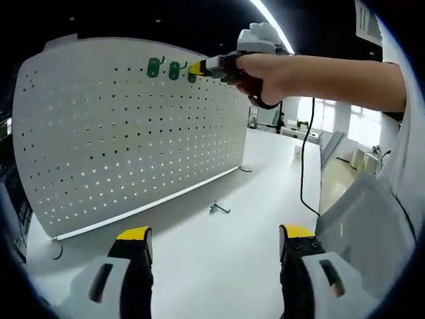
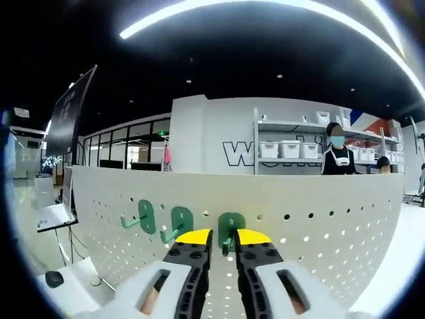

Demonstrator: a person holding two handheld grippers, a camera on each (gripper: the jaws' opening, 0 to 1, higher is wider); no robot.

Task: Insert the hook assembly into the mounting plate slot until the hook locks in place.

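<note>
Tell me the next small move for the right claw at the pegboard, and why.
Probably press the right claw a little further toward the pegboard to seat the third green hook. Its tips are nearly closed around that hook's prong, right at the board, beside two green hooks already mounted. I cannot tell whether it has locked. The left claw hangs open over the table.

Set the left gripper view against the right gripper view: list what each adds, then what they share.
Left gripper view: left gripper, jaws open, above the white table; a small metal hook lying loose on it; a black cable; a person's hand carrying the right gripper. Right gripper view: shelves of white storage bins and a person behind the board. Shared: the white perforated pegboard, green plastic hooks on its top row, and the right gripper's jaws shut on the third green hook.
</note>
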